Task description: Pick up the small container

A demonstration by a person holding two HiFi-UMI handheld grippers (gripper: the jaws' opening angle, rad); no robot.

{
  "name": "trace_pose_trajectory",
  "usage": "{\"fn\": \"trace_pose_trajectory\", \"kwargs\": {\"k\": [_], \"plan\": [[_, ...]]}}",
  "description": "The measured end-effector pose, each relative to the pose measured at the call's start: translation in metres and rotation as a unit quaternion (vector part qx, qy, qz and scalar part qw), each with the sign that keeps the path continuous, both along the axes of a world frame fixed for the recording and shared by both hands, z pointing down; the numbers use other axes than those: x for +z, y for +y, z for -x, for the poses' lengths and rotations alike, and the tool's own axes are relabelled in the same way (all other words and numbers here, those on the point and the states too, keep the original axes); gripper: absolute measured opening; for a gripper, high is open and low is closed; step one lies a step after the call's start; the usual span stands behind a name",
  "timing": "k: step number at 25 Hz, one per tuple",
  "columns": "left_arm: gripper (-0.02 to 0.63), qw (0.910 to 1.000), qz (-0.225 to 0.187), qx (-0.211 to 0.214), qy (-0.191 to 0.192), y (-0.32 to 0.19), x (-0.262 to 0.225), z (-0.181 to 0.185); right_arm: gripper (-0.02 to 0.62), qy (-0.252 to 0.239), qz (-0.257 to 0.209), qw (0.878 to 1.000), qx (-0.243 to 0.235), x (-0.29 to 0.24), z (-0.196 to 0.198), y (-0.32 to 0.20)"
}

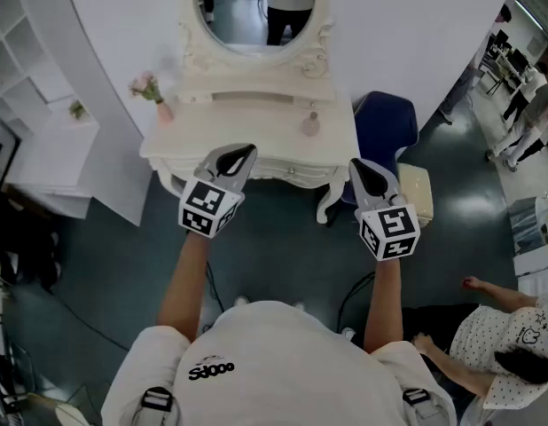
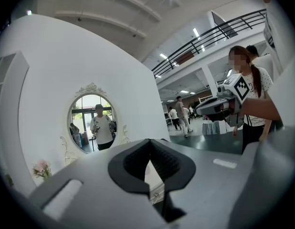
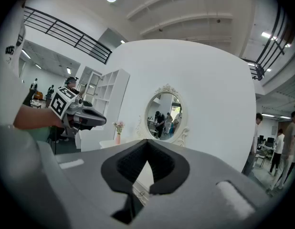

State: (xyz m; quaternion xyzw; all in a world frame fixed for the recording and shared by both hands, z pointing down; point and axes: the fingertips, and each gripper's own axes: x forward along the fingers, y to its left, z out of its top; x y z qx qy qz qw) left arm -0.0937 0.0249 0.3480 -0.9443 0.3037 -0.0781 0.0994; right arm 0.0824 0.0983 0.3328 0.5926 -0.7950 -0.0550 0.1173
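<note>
The left hand-held gripper [image 1: 248, 150] and right hand-held gripper [image 1: 357, 166] are pressed together, empty. The small container [image 1: 310, 124], at twelve o'clock, looks light and rigid; pinch its belly.

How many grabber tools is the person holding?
2. The left gripper is by the white table's front edge; the right gripper is near its right corner. Both shut, empty.

Small container [image 1: 310, 124] upright, table [image 1: 247, 136] rt side
</note>
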Motion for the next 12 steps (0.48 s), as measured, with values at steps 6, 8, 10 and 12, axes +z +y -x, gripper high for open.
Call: {"fn": "trace_pose_trajectory", "kwargs": {"k": [6, 8, 10, 12], "plan": [[0.02, 1.0, 0.004, -0.002, -0.003, -0.004, 0.004, -0.014, 0.0, -0.002, 0.002, 1.0, -0.001, 0.003, -0.013, -0.006], [0.02, 1.0, 0.005, -0.004, -0.003, -0.004, 0.005, -0.019, 0.002, -0.004, 0.0, 1.0, 0.0, 0.004, -0.02, -0.007], [0.02, 1.0, 0.006, -0.006, -0.003, -0.004, 0.007, -0.025, 0.002, -0.008, -0.007, 1.0, 0.003, 0.005, -0.028, -0.007], [0.02, 0.9999, 0.007, -0.01, -0.003, -0.003, 0.008, -0.032, 0.002, -0.011, -0.011, 1.0, 0.002, 0.005, -0.038, -0.006]]}}
